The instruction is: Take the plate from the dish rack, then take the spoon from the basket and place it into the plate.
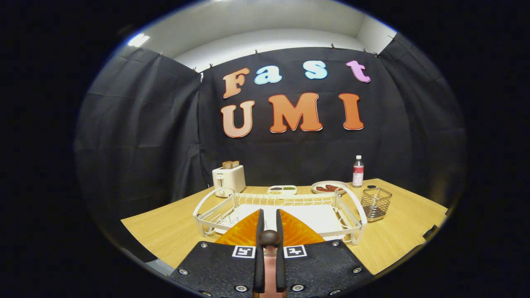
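My gripper (269,219) is shut on an orange ribbed plate (242,234), which stands on edge between the fingers (260,231) and spreads out to both sides of them. Just beyond the plate sits the white wire dish rack (215,221) on the wooden table (165,231), with a white drip tray inside it. To the right of the rack stands a small wire basket (376,203); a dark tip shows above its rim, and I cannot make out the spoon itself.
Along the back of the table stand a white toaster (228,179) with bread in it, a small divided dish (282,190), a plate of red food (329,187) and a bottle (358,171). Bare tabletop lies on either side of the rack.
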Available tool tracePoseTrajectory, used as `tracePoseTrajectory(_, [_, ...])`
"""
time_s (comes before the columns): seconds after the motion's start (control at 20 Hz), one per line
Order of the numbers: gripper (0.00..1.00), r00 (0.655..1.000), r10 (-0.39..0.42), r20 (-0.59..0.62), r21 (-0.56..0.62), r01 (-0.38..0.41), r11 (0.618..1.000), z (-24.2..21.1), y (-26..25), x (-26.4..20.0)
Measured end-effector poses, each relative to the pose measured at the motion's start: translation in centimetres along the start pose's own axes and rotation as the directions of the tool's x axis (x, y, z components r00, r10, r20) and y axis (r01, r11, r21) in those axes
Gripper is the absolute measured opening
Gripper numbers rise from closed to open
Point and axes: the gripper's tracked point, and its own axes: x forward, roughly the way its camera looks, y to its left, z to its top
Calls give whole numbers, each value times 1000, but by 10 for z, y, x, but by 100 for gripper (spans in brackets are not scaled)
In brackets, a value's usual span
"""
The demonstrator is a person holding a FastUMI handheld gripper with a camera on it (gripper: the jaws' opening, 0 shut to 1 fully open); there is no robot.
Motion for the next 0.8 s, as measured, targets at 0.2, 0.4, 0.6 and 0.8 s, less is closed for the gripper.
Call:
tracePoseTrajectory(0.2, [10, 1000, 16, -23, 16, -16, 1000, -25, 14, 13])
tracePoseTrajectory(0.4, [10, 999, 14, -52, 5, -14, 1000, -34, 15, 16])
tracePoseTrajectory(0.6, [13, 997, 7, -82, 35, -4, 999, -38, 12, 20])
tracePoseTrajectory(0.8, [31, 986, -2, -168, 60, 12, 998, -58, 7, 20])
